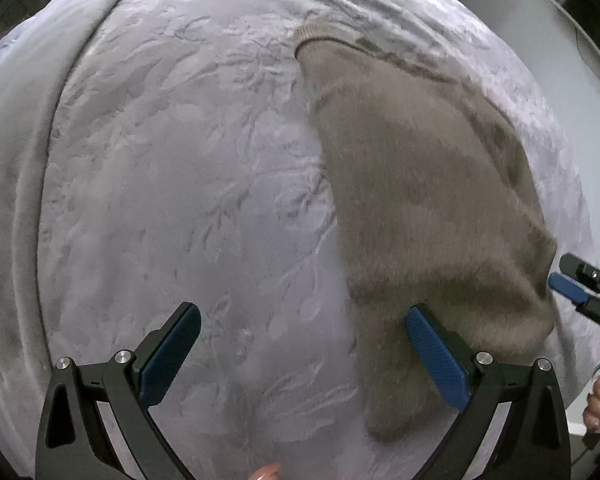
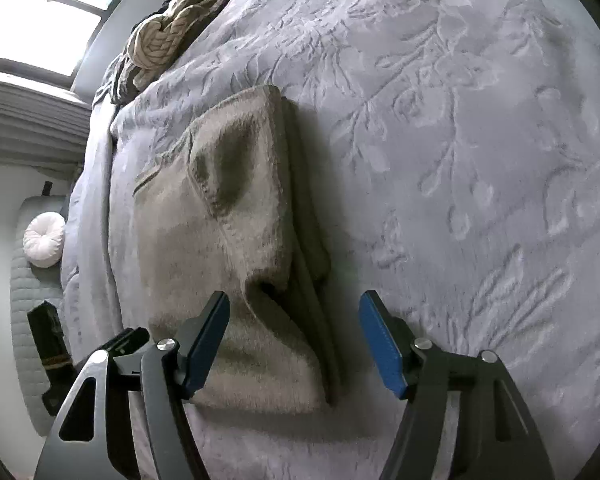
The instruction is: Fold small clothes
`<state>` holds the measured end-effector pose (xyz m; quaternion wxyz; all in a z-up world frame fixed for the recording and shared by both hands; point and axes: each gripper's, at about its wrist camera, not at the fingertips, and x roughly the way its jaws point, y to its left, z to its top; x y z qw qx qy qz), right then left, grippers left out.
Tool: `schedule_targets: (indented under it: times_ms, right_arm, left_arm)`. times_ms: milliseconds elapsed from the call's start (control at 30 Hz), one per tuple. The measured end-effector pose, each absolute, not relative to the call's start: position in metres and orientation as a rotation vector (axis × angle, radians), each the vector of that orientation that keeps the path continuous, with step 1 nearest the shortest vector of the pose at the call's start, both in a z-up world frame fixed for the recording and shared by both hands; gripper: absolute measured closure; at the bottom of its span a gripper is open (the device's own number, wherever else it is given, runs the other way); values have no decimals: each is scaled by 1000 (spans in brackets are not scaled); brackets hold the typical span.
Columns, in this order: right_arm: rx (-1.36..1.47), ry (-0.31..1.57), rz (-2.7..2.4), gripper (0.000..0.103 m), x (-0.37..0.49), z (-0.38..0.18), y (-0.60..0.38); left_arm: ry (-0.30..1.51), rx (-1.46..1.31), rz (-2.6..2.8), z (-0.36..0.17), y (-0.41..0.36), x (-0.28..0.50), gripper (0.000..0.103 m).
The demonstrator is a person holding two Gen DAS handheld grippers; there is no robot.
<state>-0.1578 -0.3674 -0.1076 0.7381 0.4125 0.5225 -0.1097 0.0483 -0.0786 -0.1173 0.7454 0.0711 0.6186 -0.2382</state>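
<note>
the beige knit garment [image 1: 428,208] is lying partly folded on the grey embossed bedspread [image 1: 172,184], its layers stacking along one long edge, as the right wrist view is showing [image 2: 236,240]. the left tool [image 1: 304,344] is hovering wide and holding nothing, one blue pad sitting over the garment's near end. the right tool [image 2: 294,336] is also gaping wide and empty, straddling the near corner where the layers are bunching. judging from this, the risk is pinching only the top layer, so the stack is sliding apart on lifting, or snagging the plush bedspread with the cloth. a second knit pile [image 2: 168,40] is resting at the far edge of the bed.
</note>
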Motion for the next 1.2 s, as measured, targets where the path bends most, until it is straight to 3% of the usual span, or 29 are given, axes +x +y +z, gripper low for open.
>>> schedule_targets:
  times_ms: [600,800,1200]
  right_arm:
    - [1058,1125,-55,31,-117,-142,-410]
    - [1049,1151,47,31,-95,-158,-409]
    - [1043,1182,232,27,-43,-177,-379]
  left_arm:
    - [1402,-35,-616,-120,-103,96,0]
    - [1473,-171,-703,-143,-124,113,0]
    - [1456,-81,-765,-154,-180,105,0]
